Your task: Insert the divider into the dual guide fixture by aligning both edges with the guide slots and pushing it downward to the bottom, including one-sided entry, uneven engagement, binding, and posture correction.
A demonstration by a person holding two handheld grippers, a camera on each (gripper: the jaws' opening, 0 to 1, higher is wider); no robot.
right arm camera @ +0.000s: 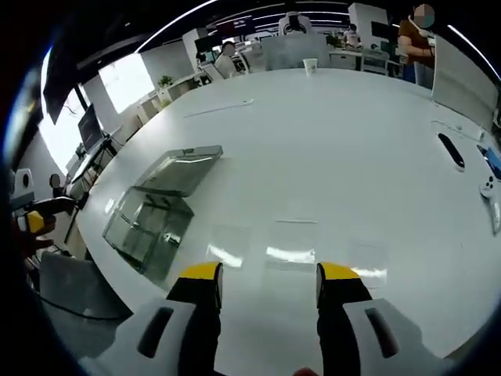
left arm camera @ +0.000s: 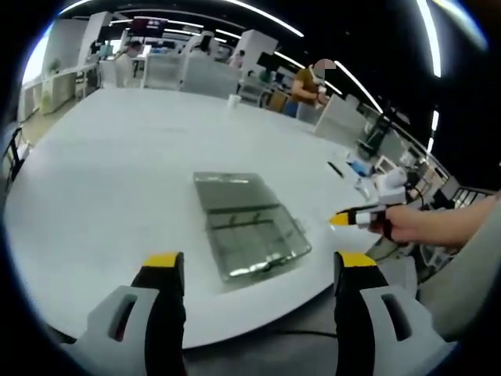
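Both grippers (left arm camera: 258, 266) (right arm camera: 268, 276) gape empty; clear plastic fixture (left arm camera: 246, 227) looks light, rigid, slippery — grip divider's top edge.

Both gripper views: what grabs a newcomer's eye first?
The clear plastic box-like fixture lies on the big white table, near its edge, with a flat transparent panel beside it. The left hand-held gripper with yellow-tipped jaws stands open before it. The right hand-held gripper is open over bare tabletop, the fixture off to its left.
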